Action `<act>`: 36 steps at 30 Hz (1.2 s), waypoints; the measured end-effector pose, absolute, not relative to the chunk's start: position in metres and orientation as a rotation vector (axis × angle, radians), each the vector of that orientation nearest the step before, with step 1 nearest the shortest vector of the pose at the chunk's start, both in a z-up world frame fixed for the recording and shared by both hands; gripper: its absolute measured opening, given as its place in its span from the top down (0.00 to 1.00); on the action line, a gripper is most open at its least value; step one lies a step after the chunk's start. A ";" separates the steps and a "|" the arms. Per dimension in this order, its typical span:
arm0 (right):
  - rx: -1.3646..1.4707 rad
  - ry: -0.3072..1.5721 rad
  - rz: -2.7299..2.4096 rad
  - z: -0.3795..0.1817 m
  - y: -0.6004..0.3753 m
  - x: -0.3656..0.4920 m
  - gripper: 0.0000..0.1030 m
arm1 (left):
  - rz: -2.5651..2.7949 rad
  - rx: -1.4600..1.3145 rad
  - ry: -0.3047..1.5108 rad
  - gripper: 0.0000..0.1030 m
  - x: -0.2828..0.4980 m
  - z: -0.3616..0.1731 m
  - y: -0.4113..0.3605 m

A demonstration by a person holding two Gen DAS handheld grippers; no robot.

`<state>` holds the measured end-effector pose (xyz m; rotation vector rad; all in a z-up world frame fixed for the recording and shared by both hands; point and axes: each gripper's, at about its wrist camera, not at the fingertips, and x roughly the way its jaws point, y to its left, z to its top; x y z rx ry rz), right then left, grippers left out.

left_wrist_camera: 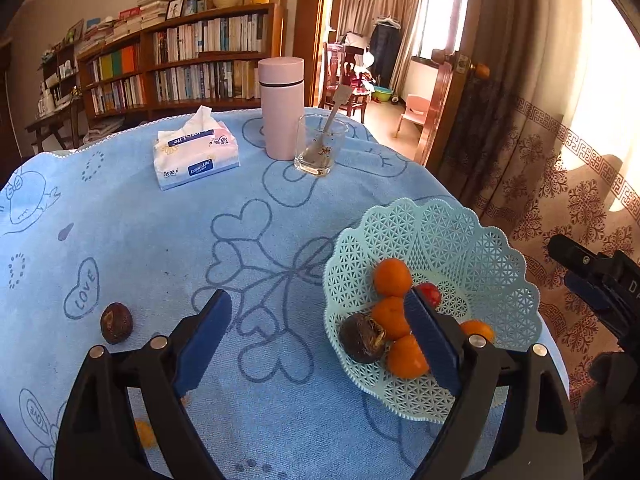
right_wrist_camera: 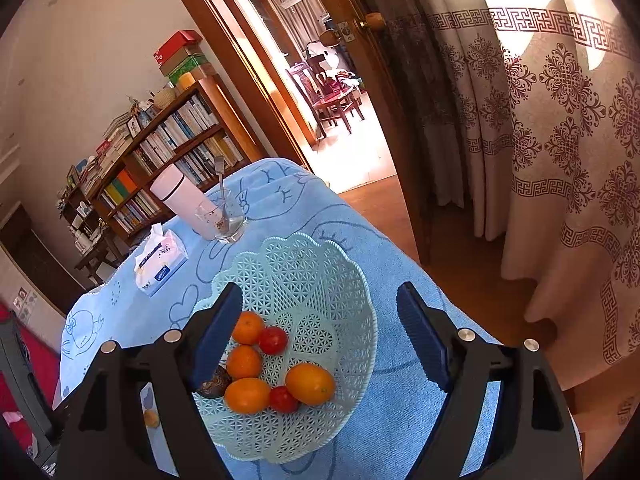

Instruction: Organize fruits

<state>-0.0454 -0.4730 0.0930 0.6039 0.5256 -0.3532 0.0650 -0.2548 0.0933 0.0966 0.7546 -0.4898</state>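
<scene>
Two grippers hung over a round table (left_wrist_camera: 132, 224) under a blue cloth with hearts drawn on it. At far left of the left wrist view, a dark brown wrinkled fruit (left_wrist_camera: 116, 323) lay alone on the cloth, just outside the left gripper's (left_wrist_camera: 320, 338) left finger. That gripper pointed down at a slant, released, its blue pads wide apart with nothing between them but bare cloth. Its right finger (left_wrist_camera: 430, 344) reached over the near-left rim of a pale blue lattice basket (left_wrist_camera: 460, 236). A small orange fruit (left_wrist_camera: 145, 434), partly hidden, sat on the cloth under the left finger's frame.

Farther back stood a tissue pack (left_wrist_camera: 196, 154), a pink flask (left_wrist_camera: 281, 108) and a glass (left_wrist_camera: 320, 145) with a spoon in it.

Inside the basket, a second brown fruit (left_wrist_camera: 362, 338), skin split and tan at one side, touched a cluster of oranges (left_wrist_camera: 392, 277); a red fruit (left_wrist_camera: 429, 294) showed behind the finger.

Right gripper (right_wrist_camera: 320, 344) also tilted downward above the basket (right_wrist_camera: 304, 264), jaws spread and holding nothing. Its left pad (right_wrist_camera: 216, 340) covered part of the brown fruit (right_wrist_camera: 214, 386). Four orange fruits (right_wrist_camera: 310, 384) and two small red ones (right_wrist_camera: 273, 340) lay bunched in the basket's near-left half, touching one another. Its right pad (right_wrist_camera: 424, 340) hung beyond the basket's right rim, over the cloth.
</scene>
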 end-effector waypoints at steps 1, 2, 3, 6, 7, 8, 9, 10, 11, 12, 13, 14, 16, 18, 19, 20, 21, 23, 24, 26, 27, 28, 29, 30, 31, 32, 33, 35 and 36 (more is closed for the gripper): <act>0.605 0.523 -0.352 0.094 -0.473 -0.046 0.21 | -0.480 0.099 0.754 0.14 0.066 0.092 -0.252; 0.607 0.520 -0.351 0.094 -0.472 -0.046 0.21 | -0.471 0.102 0.754 0.14 0.066 0.091 -0.250; 0.609 0.519 -0.347 0.094 -0.473 -0.046 0.21 | -0.464 0.106 0.754 0.14 0.066 0.090 -0.247; 0.607 0.511 -0.334 0.096 -0.470 -0.047 0.21 | -0.442 0.115 0.752 0.14 0.066 0.089 -0.240; 0.605 0.509 -0.327 0.096 -0.468 -0.047 0.21 | -0.435 0.114 0.753 0.14 0.067 0.089 -0.237; 0.603 0.508 -0.321 0.096 -0.467 -0.046 0.21 | -0.428 0.111 0.755 0.14 0.067 0.088 -0.233; 0.599 0.509 -0.313 0.097 -0.464 -0.045 0.21 | -0.419 0.107 0.756 0.14 0.068 0.088 -0.229; 0.594 0.510 -0.305 0.097 -0.461 -0.044 0.21 | -0.410 0.104 0.758 0.14 0.069 0.088 -0.224; 0.589 0.512 -0.296 0.097 -0.458 -0.043 0.21 | -0.399 0.101 0.760 0.14 0.069 0.088 -0.220; 0.583 0.515 -0.288 0.097 -0.455 -0.042 0.20 | -0.388 0.098 0.763 0.14 0.071 0.087 -0.215; 0.578 0.517 -0.280 0.096 -0.453 -0.041 0.20 | -0.376 0.093 0.765 0.14 0.072 0.087 -0.210; 0.573 0.519 -0.272 0.096 -0.450 -0.039 0.20 | -0.366 0.089 0.768 0.14 0.074 0.087 -0.205; 0.562 0.524 -0.255 0.096 -0.444 -0.037 0.20 | -0.343 0.082 0.770 0.14 0.076 0.088 -0.193; 0.552 0.527 -0.243 0.096 -0.439 -0.037 0.20 | -0.313 0.072 0.768 0.14 0.080 0.090 -0.180; 0.550 0.528 -0.237 0.096 -0.437 -0.036 0.20 | -0.296 0.065 0.768 0.14 0.082 0.091 -0.173; 0.547 0.529 -0.231 0.096 -0.435 -0.036 0.20 | -0.279 0.056 0.769 0.14 0.085 0.092 -0.165; 0.543 0.531 -0.227 0.096 -0.433 -0.035 0.20 | -0.262 0.046 0.771 0.14 0.088 0.093 -0.158; 0.536 0.536 -0.218 0.095 -0.429 -0.034 0.20 | -0.231 0.027 0.776 0.11 0.094 0.094 -0.143; 0.534 0.538 -0.213 0.095 -0.427 -0.033 0.20 | -0.215 0.016 0.779 0.09 0.096 0.095 -0.135; 0.528 0.544 -0.204 0.093 -0.423 -0.032 0.20 | -0.187 -0.012 0.787 0.09 0.102 0.093 -0.121; 0.526 0.548 -0.200 0.093 -0.422 -0.032 0.20 | -0.175 -0.024 0.795 0.09 0.105 0.092 -0.115; 0.522 0.552 -0.196 0.092 -0.420 -0.031 0.20 | -0.166 -0.035 0.803 0.09 0.109 0.091 -0.109; 0.519 0.556 -0.192 0.091 -0.418 -0.030 0.20 | -0.157 -0.045 0.812 0.09 0.112 0.088 -0.105; 0.514 0.561 -0.187 0.090 -0.416 -0.028 0.20 | -0.150 -0.052 0.823 0.09 0.116 0.085 -0.101; 0.510 0.565 -0.183 0.090 -0.414 -0.027 0.20 | -0.143 -0.056 0.835 0.09 0.119 0.081 -0.099; 0.507 0.569 -0.179 0.089 -0.412 -0.026 0.19 | -0.138 -0.056 0.848 0.09 0.123 0.077 -0.098; 0.503 0.572 -0.175 0.089 -0.410 -0.025 0.19 | -0.134 -0.054 0.859 0.09 0.126 0.073 -0.097; 0.497 0.578 -0.170 0.088 -0.408 -0.023 0.19 | -0.121 -0.042 0.883 0.09 0.134 0.063 -0.096; 0.494 0.581 -0.167 0.087 -0.406 -0.022 0.19 | -0.114 -0.035 0.896 0.09 0.139 0.058 -0.096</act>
